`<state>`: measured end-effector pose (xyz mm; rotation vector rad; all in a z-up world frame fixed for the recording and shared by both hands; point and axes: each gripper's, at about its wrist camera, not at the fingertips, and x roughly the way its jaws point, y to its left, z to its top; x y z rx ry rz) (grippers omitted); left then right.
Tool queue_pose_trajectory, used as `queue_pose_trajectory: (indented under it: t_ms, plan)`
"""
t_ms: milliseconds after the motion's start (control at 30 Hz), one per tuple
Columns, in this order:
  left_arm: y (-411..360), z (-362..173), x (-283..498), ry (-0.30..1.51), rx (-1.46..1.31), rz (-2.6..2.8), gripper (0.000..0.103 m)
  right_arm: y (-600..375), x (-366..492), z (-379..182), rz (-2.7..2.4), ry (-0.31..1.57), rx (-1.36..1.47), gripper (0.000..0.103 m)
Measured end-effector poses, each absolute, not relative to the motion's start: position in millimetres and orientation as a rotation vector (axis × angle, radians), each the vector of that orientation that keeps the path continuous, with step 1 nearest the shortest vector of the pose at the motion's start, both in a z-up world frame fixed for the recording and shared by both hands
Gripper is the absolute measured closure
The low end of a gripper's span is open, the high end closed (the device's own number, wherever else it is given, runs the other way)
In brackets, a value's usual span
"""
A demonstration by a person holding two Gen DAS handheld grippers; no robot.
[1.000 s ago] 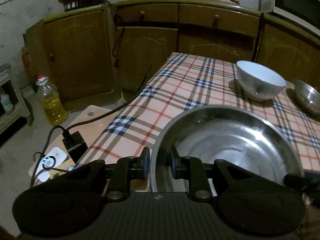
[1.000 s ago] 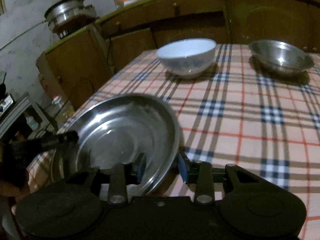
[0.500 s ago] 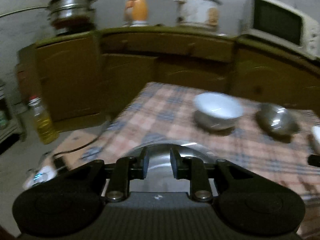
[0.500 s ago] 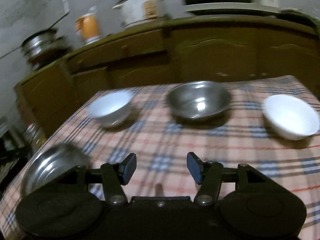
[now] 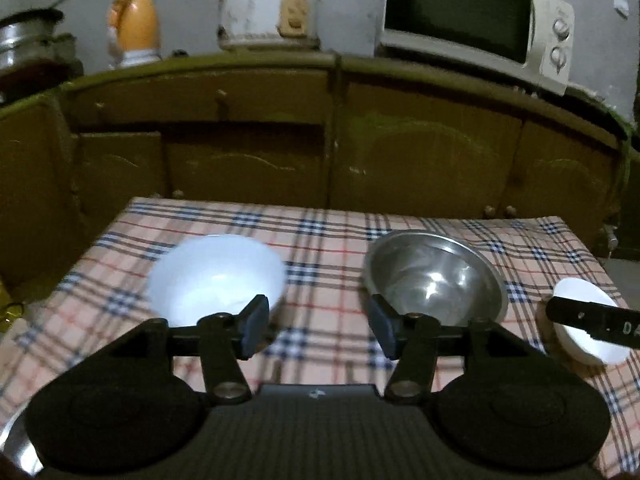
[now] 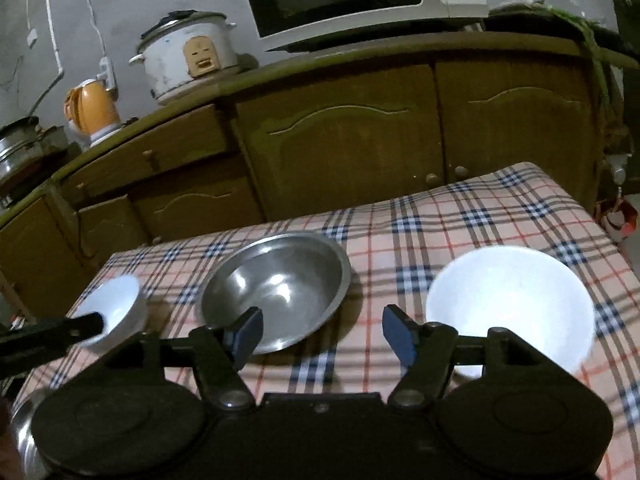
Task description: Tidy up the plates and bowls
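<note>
**Plaid cloth, three bowls, both grippers released**

Plaid cloth (image 5: pixel 320 240) in pink, navy and red is seen covering the table, with dark wooden cabinets (image 6: pixel 340 140) set behind it at twelve o'clock. On the cabinet top a microwave (image 5: pixel 472 24), a white rice cooker (image 5: pixel 268 8) and an orange kettle (image 5: pixel 134 30) are lined up.

The steel bowl (image 6: pixel 280 288) is placed upright near the middle of the cloth. In the right wrist view it is found at eleven o'clock of the right gripper (image 6: pixel 320 336), whose fingers are spread wide with nothing between them. A white bowl (image 6: pixel 508 308) is seen at two o'clock of that gripper, and a second white bowl (image 6: pixel 116 304) at nine o'clock, well apart from the first.

In the left wrist view the left gripper (image 5: pixel 316 326) is likewise spread and nothing is gripped; the white bowl on the left (image 5: pixel 216 276) is found at ten o'clock, the steel bowl at one o'clock. A sliver of a steel plate (image 5: pixel 14 440) is visible at the lower left edge.
</note>
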<state>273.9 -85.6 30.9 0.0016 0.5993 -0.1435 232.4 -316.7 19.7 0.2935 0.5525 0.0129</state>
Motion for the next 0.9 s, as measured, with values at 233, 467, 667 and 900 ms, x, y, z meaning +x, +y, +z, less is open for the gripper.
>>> queue_pose_trajectory:
  t_ms: [233,467,667,900]
  plan:
    - [-115,7,332,0.656,0.034,-0.159,0.046,-323,296,-2,-0.006,0.624,0.276,0.023]
    - [-137,-19,368,0.75,0.044,-0.178,0.069,-320,333,-28,0.005,0.713,0.244,0.036]
    - [-133,-24,362,0.769,0.016,-0.212,0.085,-317,326,-31,0.024,0.704,0.258,0.078]
    - [-126,4,327,0.721,0.004,-0.211,0.085,-313,288,1,0.04,0.637,0.255,0.078]
